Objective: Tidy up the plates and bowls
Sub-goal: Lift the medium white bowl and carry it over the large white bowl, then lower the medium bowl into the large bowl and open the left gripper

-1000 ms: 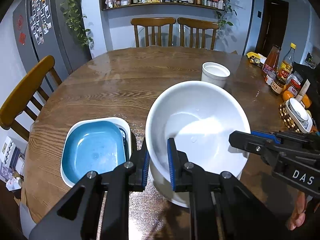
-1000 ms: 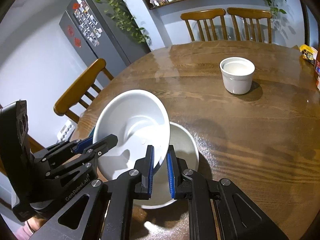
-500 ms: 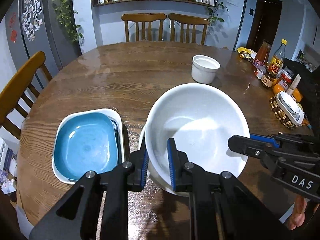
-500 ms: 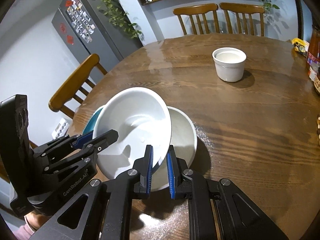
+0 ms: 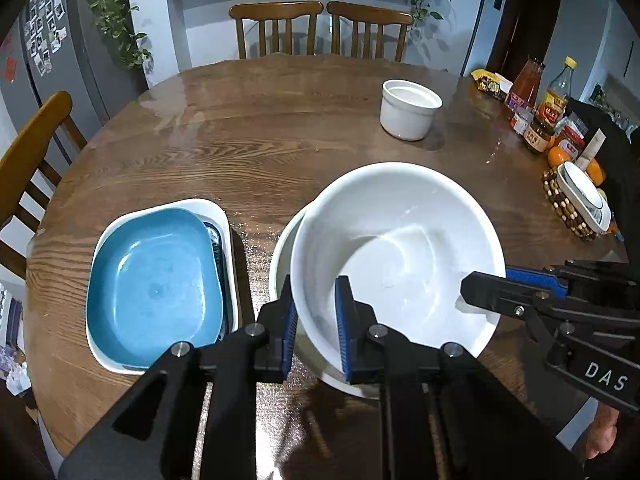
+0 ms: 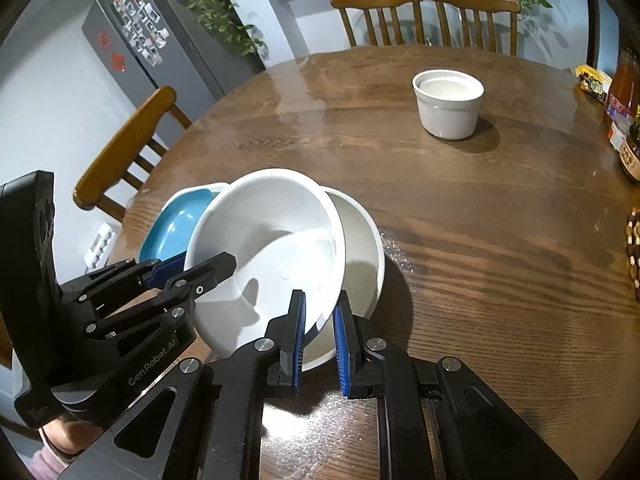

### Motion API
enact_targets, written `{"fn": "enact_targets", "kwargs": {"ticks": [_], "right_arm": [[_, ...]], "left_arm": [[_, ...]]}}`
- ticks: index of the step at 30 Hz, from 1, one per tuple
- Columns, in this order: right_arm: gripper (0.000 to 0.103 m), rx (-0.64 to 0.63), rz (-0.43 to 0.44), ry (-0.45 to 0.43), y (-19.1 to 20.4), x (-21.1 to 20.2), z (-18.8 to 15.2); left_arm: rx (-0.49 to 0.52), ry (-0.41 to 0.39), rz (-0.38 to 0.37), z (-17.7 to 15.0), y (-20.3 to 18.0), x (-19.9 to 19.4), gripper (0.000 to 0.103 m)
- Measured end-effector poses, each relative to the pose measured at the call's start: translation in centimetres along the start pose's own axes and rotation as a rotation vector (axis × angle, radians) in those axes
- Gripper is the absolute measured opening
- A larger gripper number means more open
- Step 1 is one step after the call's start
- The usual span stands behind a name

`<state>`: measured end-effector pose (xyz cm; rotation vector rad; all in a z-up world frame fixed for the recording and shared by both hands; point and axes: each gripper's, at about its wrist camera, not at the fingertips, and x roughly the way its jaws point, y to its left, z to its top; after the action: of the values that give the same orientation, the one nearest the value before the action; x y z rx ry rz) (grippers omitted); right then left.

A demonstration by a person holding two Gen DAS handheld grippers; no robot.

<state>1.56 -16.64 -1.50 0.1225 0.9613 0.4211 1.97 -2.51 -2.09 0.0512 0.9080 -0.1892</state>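
Bowls dominate both views: the left hand-held gripper (image 5: pixel 314 320) clamps the near-left rim of a large white bowl (image 5: pixel 400 252), while the right hand-held gripper (image 6: pixel 319 332) pinches the same bowl's opposite rim, one finger inside, one outside. That bowl sits tilted over a second white bowl (image 6: pixel 362 248) on the table (image 5: pixel 280 140). Left of the left gripper lies a blue plate (image 5: pixel 154 284) stacked in a white dish (image 5: pixel 224 220). Farther ahead, well apart, stands a small white ramekin (image 5: pixel 410 109).
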Motion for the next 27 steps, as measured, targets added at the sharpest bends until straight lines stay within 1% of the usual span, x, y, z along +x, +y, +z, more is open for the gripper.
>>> {"fn": "enact_targets", "kwargs": {"ticks": [14, 20, 27], "right_arm": [[0.015, 0.007, -0.037, 0.043, 0.0, 1.3, 0.4], [0.015, 0.003, -0.048, 0.045, 0.1, 1.4, 0.6], [0.015, -0.007, -0.066, 0.04, 0.2, 1.5, 0.5]], "left_arm": [[0.044, 0.043, 0.022, 0.1, -0.5, 1.4, 0.015], [0.049, 0.043, 0.03, 0.3, -0.7, 1.7, 0.015], [0.071, 0.041, 0.057, 0.3, -1.1, 2.0, 0.015]]}}
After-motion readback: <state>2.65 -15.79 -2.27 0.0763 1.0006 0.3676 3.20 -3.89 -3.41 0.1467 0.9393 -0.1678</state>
